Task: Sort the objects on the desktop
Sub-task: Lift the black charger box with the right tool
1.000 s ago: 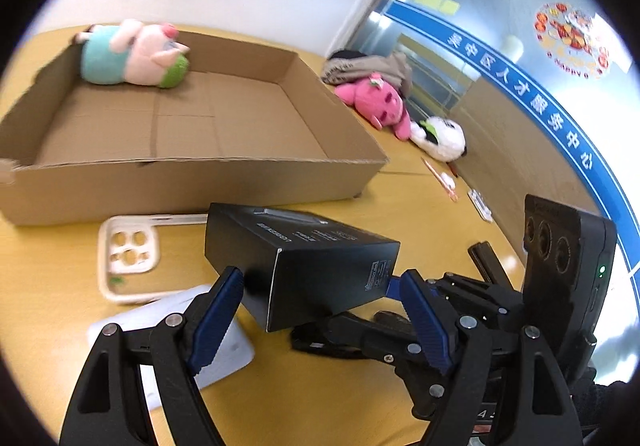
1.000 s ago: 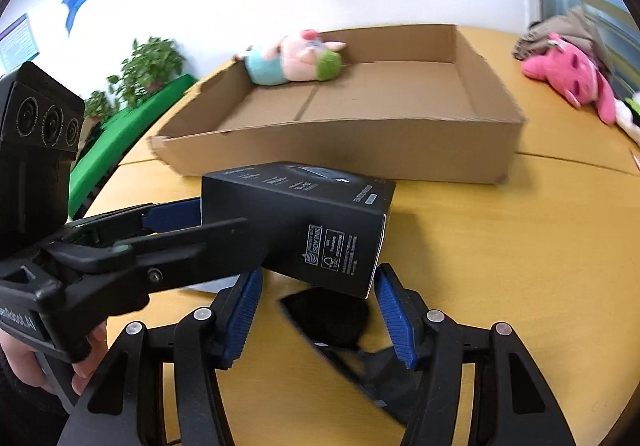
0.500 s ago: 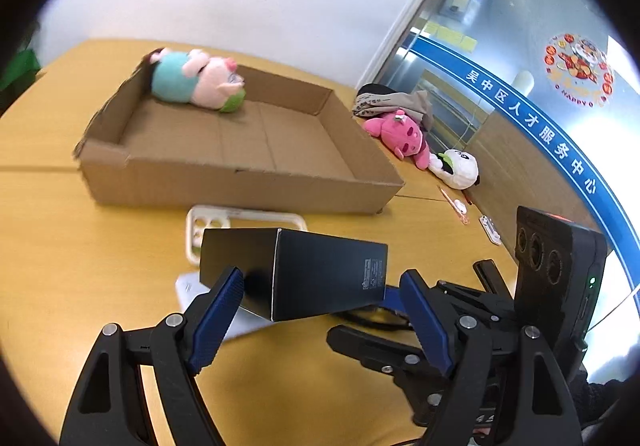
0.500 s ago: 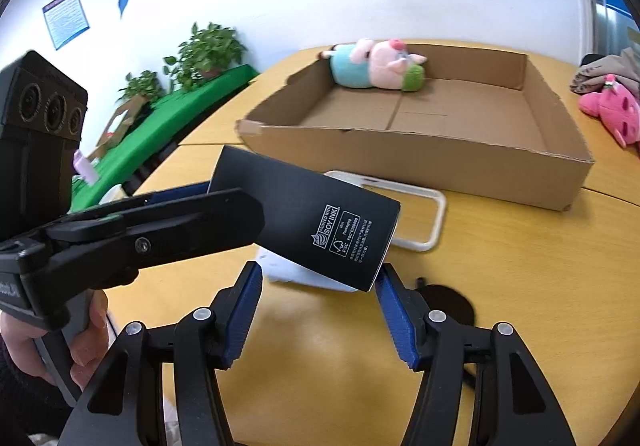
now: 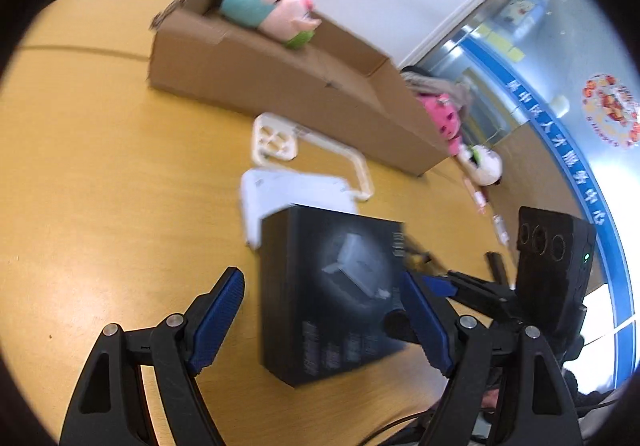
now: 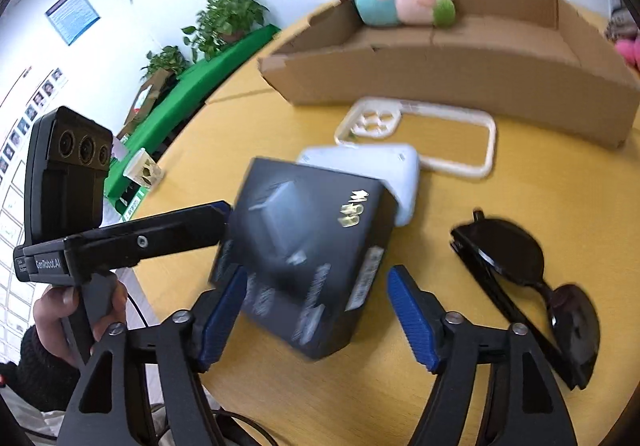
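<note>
The yellow worktop [image 5: 100,174] fills the scene, and at its far side sits the big cardboard box [image 5: 280,86], open-topped, with a plush pig [image 5: 272,12] in a teal shirt lying at its far left corner. Past the box's right end, a pink plush [image 5: 442,116] and a small white plush [image 5: 484,164] rest on the worktop.

Front and centre is the black carton [image 6: 308,246], tilted and blurred, printed face up. Its far corner overlaps a white box [image 6: 384,166] lying flat, and just beyond that is a cream phone case [image 6: 420,134], near the cardboard box's front wall. To the right, black sunglasses [image 6: 524,270] lie folded on the worktop, apart from the carton.

The left gripper [image 5: 320,322] has its fingers spread wide: the right blue pad is against the carton's edge, the left pad stands clear of it. The right gripper [image 6: 316,314] is spread wide too, the carton between its pads, and whether either pad touches it I cannot tell through the blur. A hand [image 6: 76,310] holds the left gripper's handle.
</note>
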{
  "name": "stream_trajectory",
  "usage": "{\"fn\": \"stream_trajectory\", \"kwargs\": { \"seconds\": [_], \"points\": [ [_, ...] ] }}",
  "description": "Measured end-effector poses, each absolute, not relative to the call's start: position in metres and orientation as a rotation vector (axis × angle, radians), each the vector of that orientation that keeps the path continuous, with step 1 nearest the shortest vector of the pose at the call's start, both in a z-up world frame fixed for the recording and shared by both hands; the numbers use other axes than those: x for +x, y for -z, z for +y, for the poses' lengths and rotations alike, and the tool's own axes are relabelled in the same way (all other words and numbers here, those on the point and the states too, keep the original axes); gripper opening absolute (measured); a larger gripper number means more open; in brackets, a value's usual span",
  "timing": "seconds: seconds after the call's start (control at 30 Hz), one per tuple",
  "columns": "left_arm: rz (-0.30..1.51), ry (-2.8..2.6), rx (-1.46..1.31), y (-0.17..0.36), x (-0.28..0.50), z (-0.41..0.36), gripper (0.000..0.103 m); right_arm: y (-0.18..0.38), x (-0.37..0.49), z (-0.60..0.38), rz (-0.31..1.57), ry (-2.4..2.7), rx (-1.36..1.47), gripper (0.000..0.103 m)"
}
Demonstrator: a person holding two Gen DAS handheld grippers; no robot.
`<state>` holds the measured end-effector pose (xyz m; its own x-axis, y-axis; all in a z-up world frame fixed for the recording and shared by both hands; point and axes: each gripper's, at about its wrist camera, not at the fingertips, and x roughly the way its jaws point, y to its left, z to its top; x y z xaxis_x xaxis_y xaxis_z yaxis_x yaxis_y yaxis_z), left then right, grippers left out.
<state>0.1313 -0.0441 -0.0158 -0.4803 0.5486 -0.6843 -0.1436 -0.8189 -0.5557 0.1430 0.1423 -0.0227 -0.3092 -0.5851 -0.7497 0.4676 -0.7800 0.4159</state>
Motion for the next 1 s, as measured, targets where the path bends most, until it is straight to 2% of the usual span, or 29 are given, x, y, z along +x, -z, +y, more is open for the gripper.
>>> {"fn": "stream_trajectory", "kwargs": {
  "seconds": [0.17,0.2,0.27,0.4,1.0],
  "points": [
    [-0.647,-2.201,-1.355,0.044,0.129,-0.04,0.079,0.045,0.138,0.14,-0.232,2.011,1.345,0.082],
    [-0.643,-2.2,-1.34,0.044,0.13,-0.039,0.079,0.048,0.138,0.138,-0.251,1.989,1.343,0.078],
    [-0.633,-2.202,-1.338,0.043,0.13,-0.037,0.078,0.048,0.14,0.132,-0.236,1.968,1.33,0.077],
    [-0.62,-2.234,-1.345,0.04,0.132,-0.033,0.067,0.047,0.142,0.132,-0.232,1.977,1.313,0.076],
    [-0.507,-2.346,-1.186,0.007,0.127,-0.026,0.067,0.018,0.148,0.137,-0.139,2.132,1.188,0.064]
  ]
}}
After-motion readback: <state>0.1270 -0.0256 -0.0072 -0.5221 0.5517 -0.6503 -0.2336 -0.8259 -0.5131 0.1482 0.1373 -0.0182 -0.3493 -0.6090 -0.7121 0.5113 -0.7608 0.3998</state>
